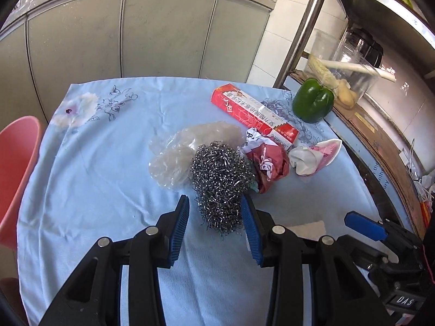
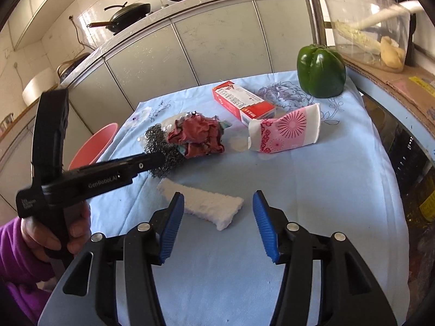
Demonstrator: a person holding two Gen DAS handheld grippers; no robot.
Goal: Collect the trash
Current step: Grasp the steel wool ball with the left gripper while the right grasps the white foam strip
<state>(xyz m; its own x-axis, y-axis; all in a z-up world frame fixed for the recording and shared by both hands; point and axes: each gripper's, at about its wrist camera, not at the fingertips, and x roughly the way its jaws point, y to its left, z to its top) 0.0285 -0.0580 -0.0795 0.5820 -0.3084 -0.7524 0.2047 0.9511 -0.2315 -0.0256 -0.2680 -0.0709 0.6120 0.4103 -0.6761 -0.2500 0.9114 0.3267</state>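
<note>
A steel wool scourer (image 1: 217,179) lies on the light blue tablecloth (image 1: 95,190) between the fingers of my left gripper (image 1: 214,212). The right pad touches it and a gap shows at the left pad, so this gripper is open. Behind the scourer lie a clear plastic bag (image 1: 179,154), a crumpled red wrapper (image 1: 267,163) and a crushed pink paper cup (image 1: 315,157). My right gripper (image 2: 217,198) stands open over a white foam strip (image 2: 201,206), which lies flat and is not pinched. A hand in a purple sleeve (image 2: 16,258) holds the left gripper.
A red carton (image 2: 242,100) and a green pepper (image 2: 320,70) sit at the table's far right. A metal shelf with a clear container (image 2: 367,27) borders the right side. A pink plastic rim (image 1: 16,168) stands off the left edge. Grey cabinets (image 1: 163,27) stand behind.
</note>
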